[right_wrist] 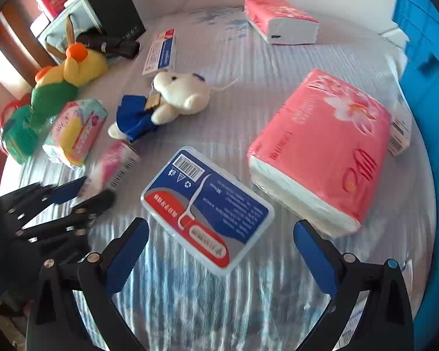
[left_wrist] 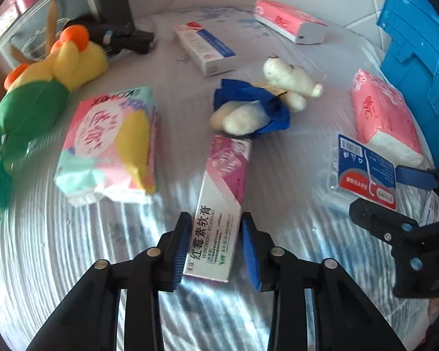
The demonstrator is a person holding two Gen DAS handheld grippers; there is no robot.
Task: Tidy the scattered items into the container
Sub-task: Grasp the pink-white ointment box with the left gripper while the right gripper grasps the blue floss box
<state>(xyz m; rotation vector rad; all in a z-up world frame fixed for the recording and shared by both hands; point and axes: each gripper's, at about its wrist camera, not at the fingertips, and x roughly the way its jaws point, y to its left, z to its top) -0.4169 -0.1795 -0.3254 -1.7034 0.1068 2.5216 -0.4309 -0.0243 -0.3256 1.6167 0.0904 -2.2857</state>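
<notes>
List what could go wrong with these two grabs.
1. The left gripper clamps the ointment box near one end, so the long box may droop or twist out when lifted.
2. The right gripper is open around the floss pick pack, which lies skewed and flat; the fingers may slide off its corners.
3. Both grippers work close together and could collide.

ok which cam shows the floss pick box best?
Right wrist: the floss pick box lies whole and central, label and barcode readable, between the right gripper's open jaws. Left wrist catches it only at the right edge, small, partly covered by that gripper.
</notes>
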